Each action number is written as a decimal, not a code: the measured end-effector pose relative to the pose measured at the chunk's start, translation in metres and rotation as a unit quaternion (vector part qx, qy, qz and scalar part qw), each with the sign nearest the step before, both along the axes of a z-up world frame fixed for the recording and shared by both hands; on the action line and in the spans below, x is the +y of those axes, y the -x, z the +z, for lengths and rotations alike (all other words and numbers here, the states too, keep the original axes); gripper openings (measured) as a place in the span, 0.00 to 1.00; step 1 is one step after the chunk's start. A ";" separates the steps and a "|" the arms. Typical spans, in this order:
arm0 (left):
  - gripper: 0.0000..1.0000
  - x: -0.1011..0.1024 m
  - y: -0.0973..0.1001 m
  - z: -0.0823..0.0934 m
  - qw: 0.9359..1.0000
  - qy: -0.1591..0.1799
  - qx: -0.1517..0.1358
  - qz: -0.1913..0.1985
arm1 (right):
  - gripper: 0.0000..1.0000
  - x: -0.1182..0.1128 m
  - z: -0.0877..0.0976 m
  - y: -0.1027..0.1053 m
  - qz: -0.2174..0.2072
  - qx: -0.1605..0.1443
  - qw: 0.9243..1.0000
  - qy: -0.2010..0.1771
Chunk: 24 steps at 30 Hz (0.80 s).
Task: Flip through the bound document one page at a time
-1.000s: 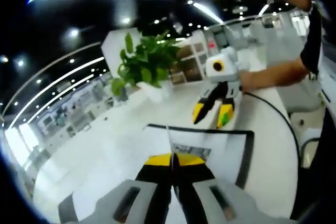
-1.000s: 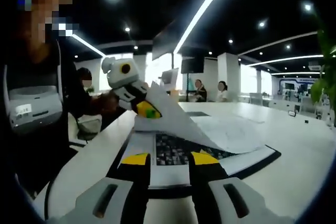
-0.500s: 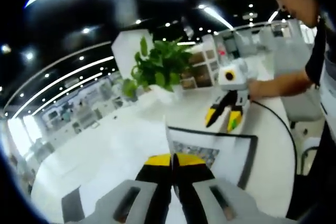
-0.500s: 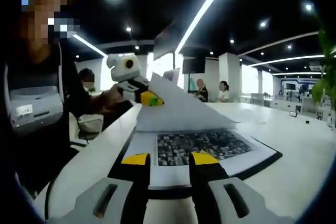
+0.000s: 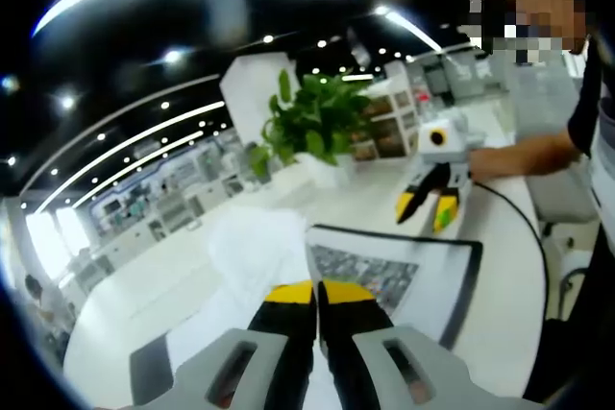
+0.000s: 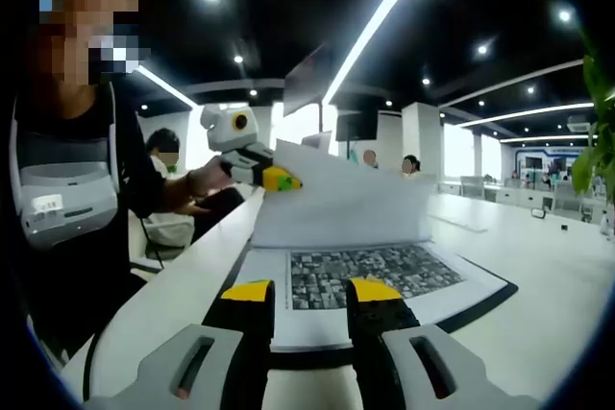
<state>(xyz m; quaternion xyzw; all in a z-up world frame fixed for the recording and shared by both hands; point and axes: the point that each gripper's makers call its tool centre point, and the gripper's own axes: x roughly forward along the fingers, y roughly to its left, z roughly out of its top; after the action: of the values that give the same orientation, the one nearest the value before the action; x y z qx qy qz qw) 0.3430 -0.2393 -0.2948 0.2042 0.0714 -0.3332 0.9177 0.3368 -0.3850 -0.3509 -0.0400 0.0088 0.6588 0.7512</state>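
Bound document (image 6: 384,280) lies open and flat on the white table (image 6: 538,324), on a dark backing that shows as a border along its far and right edges; in the right gripper view its long axis runs left to right across the picture, with the printed grid page facing up; one page (image 6: 336,204) stands raised, its free edge up and its lower edge at the binding; left gripper (image 6: 279,180) is closed on the upper left corner of that page, jaws pressed together with the sheet between them; right gripper (image 6: 309,293) hovers just before the near edge of the document, jaws parted and holding nothing; a potted plant (image 5: 317,127) stands on the table beyond the document; compared with one second ago, the page is lifted higher and steeper, and more of the printed page beneath is exposed.
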 end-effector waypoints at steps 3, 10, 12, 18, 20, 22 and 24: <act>0.03 0.004 0.001 0.002 1.000 0.000 -0.002 0.005 | 0.32 0.000 0.000 0.001 0.002 0.000 1.000 -0.001; 0.03 0.014 0.003 0.004 1.000 0.001 -0.006 0.018 | 0.32 0.002 0.002 0.004 0.005 0.000 1.000 -0.006; 0.03 0.018 0.003 0.005 1.000 0.003 -0.007 0.022 | 0.32 0.002 0.002 0.004 0.005 0.001 1.000 -0.006; 0.03 0.029 0.005 0.009 0.999 0.002 -0.012 0.034 | 0.33 0.003 0.002 0.005 0.008 0.002 1.000 -0.008; 0.03 0.032 0.006 0.010 0.999 0.001 -0.014 0.037 | 0.33 0.003 0.002 0.005 0.009 0.003 1.000 -0.008; 0.03 0.036 0.007 0.011 0.999 0.001 -0.016 0.042 | 0.33 0.003 0.002 0.006 0.009 0.004 1.000 -0.008; 0.03 0.040 0.007 0.012 0.999 0.002 -0.017 0.046 | 0.33 0.004 0.002 0.006 0.010 0.005 1.000 -0.007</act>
<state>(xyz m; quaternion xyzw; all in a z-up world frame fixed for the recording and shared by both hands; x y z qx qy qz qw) 0.3357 -0.1992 -0.2829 0.2049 0.0646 -0.2868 0.9336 0.3307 -0.3810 -0.3490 -0.0313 0.0073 0.6667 0.7447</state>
